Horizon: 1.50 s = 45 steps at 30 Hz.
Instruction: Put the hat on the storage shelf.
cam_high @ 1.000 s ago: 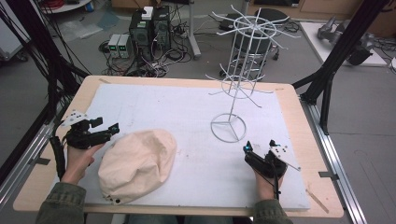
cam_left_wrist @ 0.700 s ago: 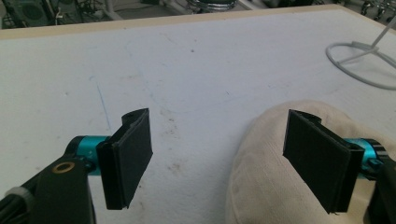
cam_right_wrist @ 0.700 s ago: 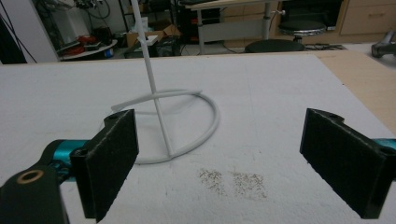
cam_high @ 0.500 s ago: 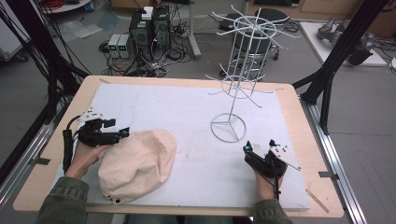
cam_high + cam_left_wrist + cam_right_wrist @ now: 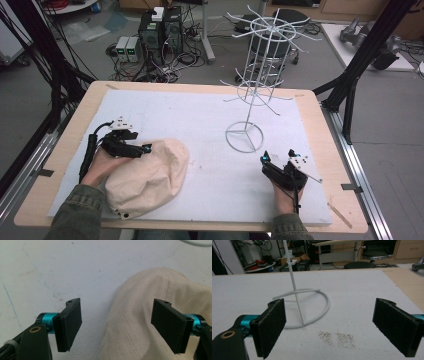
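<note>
left gripper (image 5: 142, 149) with jaws spread wide, poised over the upper left edge of the cream cloth hat (image 5: 145, 177) lying on the white mat (image 5: 200, 120); wire rack (image 5: 252, 90) stands mid-table; right gripper (image 5: 263, 159) rests wide open near the rack's ring base.

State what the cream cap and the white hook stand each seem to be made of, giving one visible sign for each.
Cream cap: probably cotton canvas, matt; a woven grain and soft folds show. White hook stand: likely steel wire with smooth white coating; thin rigid rods and a ring base.
</note>
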Motion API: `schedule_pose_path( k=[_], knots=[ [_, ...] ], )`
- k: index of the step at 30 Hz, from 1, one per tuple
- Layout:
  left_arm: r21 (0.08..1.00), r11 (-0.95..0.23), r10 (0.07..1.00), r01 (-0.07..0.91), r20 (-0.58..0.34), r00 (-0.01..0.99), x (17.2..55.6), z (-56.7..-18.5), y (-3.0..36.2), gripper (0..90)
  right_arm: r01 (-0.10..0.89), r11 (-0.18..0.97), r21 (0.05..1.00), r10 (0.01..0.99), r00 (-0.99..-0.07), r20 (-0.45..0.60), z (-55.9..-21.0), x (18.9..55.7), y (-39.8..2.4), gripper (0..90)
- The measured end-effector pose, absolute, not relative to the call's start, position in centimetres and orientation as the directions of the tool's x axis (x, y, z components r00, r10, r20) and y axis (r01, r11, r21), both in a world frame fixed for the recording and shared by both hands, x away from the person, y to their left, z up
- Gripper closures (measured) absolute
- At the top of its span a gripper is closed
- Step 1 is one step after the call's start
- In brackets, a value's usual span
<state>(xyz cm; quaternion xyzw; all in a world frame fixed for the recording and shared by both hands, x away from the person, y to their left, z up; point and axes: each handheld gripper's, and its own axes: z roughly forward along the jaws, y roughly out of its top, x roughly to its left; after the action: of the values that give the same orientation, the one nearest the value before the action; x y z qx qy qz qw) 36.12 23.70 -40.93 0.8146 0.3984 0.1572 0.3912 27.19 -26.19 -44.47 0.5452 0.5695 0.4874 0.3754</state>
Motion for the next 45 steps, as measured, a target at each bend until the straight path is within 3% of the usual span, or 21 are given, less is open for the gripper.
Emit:
schedule_pose_path(
  k=[35,38,45],
  knots=[
    [0.658,-0.512,0.711,0.552,-0.036,0.702,36.8,-43.3,21.9,26.7,0.252,-0.063,0.966,0.987,-0.126,0.097,-44.4,27.2,-26.2,10.7],
    [0.653,-0.522,0.701,0.549,-0.038,0.712,36.7,-43.4,21.9,29.6,0.253,-0.065,0.965,0.987,-0.126,0.099,-44.4,27.2,-26.2,10.7],
    [0.677,-0.515,0.683,0.525,-0.045,0.729,36.7,-43.2,22.3,51.7,0.255,-0.070,0.965,0.986,-0.127,0.105,-44.4,27.1,-26.2,10.7]
  ],
)
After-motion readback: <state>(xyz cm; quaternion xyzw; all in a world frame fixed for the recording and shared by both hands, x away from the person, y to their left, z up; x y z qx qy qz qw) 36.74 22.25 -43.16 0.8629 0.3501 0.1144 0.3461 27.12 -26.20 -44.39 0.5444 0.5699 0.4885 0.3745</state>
